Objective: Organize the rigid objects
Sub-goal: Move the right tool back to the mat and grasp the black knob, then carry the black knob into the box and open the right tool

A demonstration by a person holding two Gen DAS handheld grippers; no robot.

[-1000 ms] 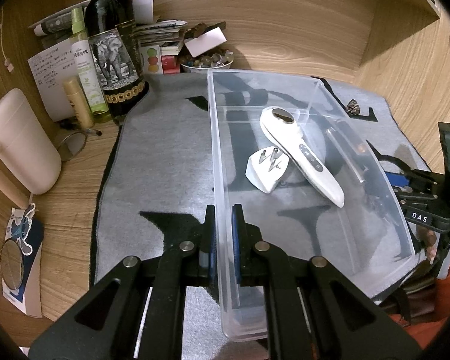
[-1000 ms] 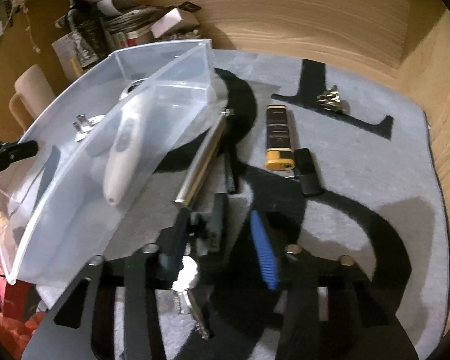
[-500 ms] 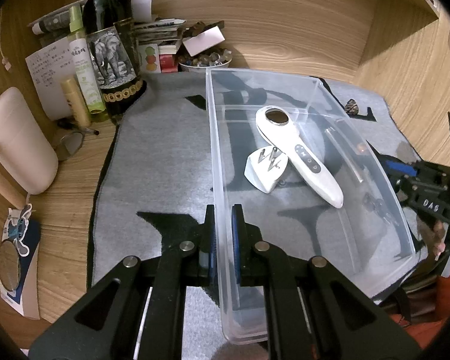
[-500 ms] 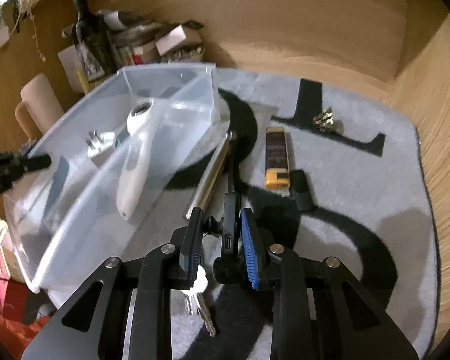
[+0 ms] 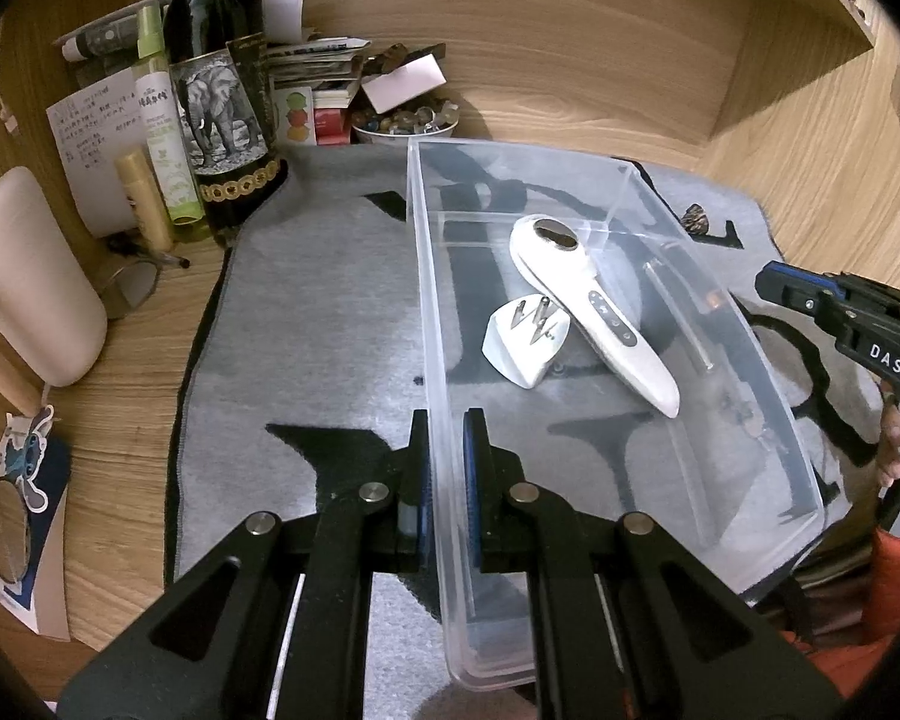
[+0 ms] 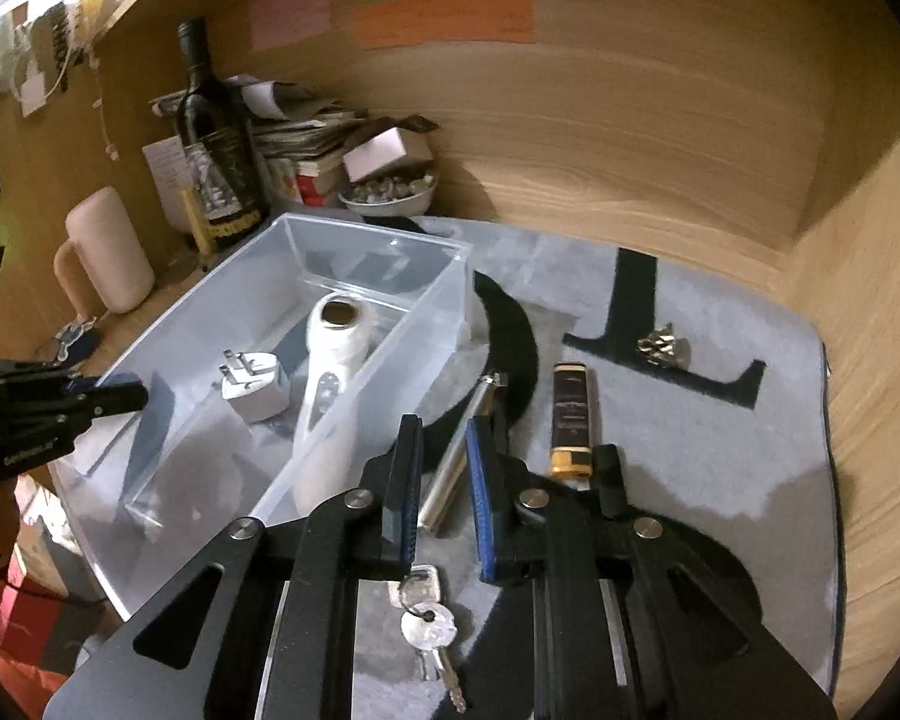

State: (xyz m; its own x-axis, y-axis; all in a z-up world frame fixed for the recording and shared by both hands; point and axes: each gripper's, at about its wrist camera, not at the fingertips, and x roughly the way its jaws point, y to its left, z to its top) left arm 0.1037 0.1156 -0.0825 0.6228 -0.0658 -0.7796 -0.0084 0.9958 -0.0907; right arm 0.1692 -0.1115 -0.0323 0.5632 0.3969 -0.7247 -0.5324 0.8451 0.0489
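A clear rectangular plastic bin (image 6: pixel 384 276) stands on the grey mat, holding a white wand-shaped device (image 5: pixel 594 312) lying diagonally and a white plug adapter (image 5: pixel 525 339), prongs up, touching its left side. Right of the bin lie a silver metal tube (image 6: pixel 459 462), a black-and-yellow lighter (image 6: pixel 572 420), a crumpled foil piece (image 6: pixel 663 345) farther off, and silver keys (image 6: pixel 429 630) nearest.

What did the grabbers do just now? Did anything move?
The right gripper closed on a small black thing beside the keys, then lifted and tipped up. Now its jaws stand narrowly apart and the black thing is not visible between them. The left gripper stayed clamped on the clear bin's wall. The white wand and plug inside did not move.
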